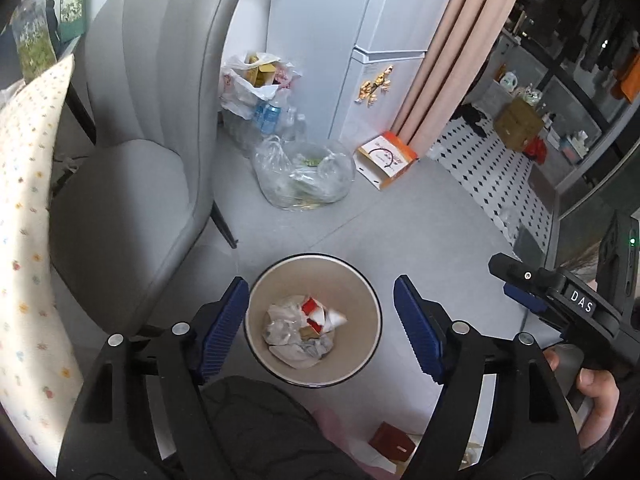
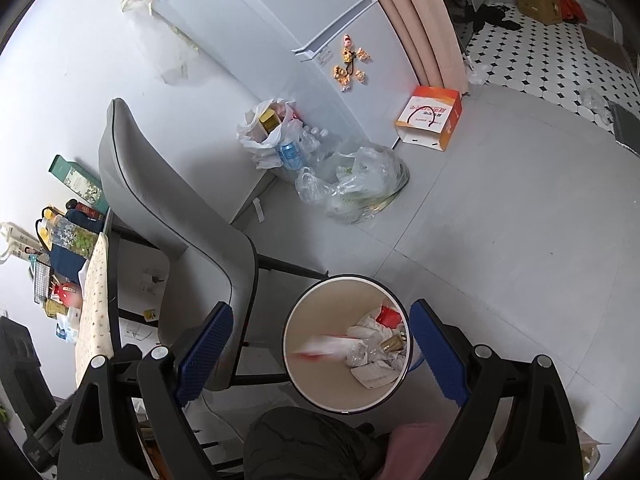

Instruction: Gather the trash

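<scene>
Both hand-held grippers hover above the waste bin [image 1: 374, 312] with jaws apart and nothing between them: the left hand-held gripper [image 1: 320, 330] and the right hand-held gripper [image 2: 320, 356]. Crumpled trash [image 1: 304, 330] lies inside the bin, probably light, soft and crushable, best pinched at a fold.

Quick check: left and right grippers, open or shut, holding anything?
Left gripper: open, nothing between its jaws, above the bin.
Right gripper: open, holding nothing.

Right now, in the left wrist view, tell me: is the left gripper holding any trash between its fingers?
No. The left gripper stands open with nothing between its blue pads, and the trash bin shows below the gap.
</scene>
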Available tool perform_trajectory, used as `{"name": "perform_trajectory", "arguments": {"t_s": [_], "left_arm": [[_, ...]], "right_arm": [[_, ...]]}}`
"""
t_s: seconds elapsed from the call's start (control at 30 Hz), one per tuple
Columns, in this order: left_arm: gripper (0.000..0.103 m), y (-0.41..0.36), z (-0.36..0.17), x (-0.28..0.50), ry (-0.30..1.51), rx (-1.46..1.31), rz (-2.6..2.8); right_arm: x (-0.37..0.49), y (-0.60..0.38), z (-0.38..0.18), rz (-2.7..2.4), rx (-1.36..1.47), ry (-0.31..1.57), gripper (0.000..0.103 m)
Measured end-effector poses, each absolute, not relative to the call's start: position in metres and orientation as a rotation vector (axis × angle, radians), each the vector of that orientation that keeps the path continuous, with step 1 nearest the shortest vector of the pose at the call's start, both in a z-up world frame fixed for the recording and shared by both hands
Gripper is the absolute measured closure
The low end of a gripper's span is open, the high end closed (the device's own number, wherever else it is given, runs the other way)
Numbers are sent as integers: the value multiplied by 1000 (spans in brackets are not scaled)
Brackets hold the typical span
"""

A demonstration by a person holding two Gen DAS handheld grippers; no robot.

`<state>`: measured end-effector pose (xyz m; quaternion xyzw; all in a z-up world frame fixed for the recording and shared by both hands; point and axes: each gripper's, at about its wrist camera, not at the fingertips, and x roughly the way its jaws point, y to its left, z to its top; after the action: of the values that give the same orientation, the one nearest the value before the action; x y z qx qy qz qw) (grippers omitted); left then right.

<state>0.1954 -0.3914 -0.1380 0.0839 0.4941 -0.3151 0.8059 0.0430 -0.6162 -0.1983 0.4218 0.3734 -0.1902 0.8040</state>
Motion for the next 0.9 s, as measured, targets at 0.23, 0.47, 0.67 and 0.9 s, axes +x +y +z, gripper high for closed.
{"name": "perform_trajectory", "arguments": {"t_s": [0.23, 0.47, 0.67, 0.9], "left_arm": [[9, -362, -120, 205, 1024, 122, -593], [8, -330, -100, 205, 984, 78, -553], [7, -294, -72, 197, 913, 39, -529], [7, -248, -37, 183, 809, 0, -463]], "right_arm": [[50, -602, -188, -370, 880, 796, 11], [57, -581, -160, -337, 818, 780, 8], [64, -553, -127, -288, 738, 768, 8], [65, -503, -75, -241, 583, 734, 8]]}}
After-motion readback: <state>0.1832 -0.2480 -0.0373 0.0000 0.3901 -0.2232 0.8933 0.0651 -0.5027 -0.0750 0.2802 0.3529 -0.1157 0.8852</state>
